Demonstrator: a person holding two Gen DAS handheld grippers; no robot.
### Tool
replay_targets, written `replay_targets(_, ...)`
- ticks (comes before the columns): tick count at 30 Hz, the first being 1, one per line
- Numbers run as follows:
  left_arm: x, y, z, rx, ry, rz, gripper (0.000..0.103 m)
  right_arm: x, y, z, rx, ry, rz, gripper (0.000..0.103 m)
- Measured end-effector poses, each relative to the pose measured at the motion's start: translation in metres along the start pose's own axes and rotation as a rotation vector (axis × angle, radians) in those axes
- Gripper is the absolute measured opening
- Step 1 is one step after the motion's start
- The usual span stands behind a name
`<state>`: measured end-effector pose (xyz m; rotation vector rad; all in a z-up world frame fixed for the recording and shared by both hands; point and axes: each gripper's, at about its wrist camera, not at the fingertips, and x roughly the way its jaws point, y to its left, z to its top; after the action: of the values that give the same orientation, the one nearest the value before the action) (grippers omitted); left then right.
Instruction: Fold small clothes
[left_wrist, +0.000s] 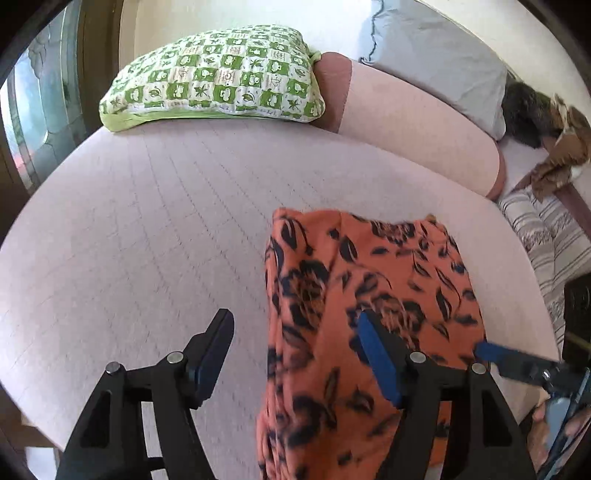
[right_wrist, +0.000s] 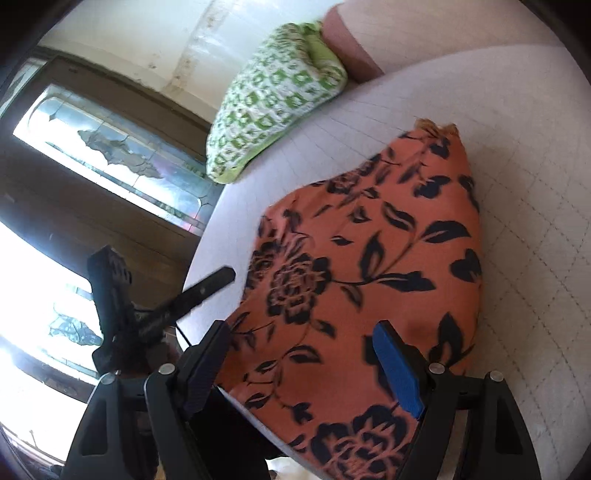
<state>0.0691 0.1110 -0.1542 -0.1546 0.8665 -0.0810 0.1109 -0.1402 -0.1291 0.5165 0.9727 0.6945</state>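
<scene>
Left wrist view shows us the left gripper (left_wrist: 295, 356) with its jaws spread wide and nothing between them: one finger hangs over the bare pink quilted bedspread (left_wrist: 147, 221), the blue-padded one over the orange floral garment (left_wrist: 369, 295). That garment lies on the bed near its front edge, apparently folded into a narrow strip, though blur hides the layers. From the right wrist view we see the right gripper (right_wrist: 306, 358) likewise wide apart, poised above the garment's near end, gripping nothing. A green checked pillow (left_wrist: 218, 77) rests at the bed's far side, beside a pink bolster (left_wrist: 413, 125).
</scene>
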Motion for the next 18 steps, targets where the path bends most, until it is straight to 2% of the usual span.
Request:
replay_targets(3, 0.002, 0.000, -0.008, 0.004, 0.034, 0.047, 0.070, 0.021, -0.012, -0.001, 0.038, 0.047, -0.063, 0.083)
replay_targets(9, -0.007, 0.004, -0.012, -0.004, 0.027, 0.061, 0.070, 0.005, 0.011, 0.012, -0.001, -0.019, -0.060, 0.083)
replay_targets(11, -0.008, 0.004, -0.014, -0.007, 0.031, 0.059, 0.070, 0.010, 0.003, 0.017, 0.019, -0.030, -0.084, 0.088)
replay_targets(13, -0.008, 0.005, -0.014, -0.005, 0.034, 0.064, 0.070, 0.027, -0.017, 0.018, 0.087, 0.010, -0.130, 0.089)
replay_targets(15, -0.010, 0.004, -0.015, 0.004, 0.040, 0.068, 0.070, 0.021, -0.018, 0.020, 0.112, -0.012, -0.105, 0.088)
replay_targets(18, -0.009, 0.007, -0.018, 0.005, 0.044, 0.063, 0.070, -0.002, -0.005, 0.020, 0.081, -0.063, -0.066, 0.089)
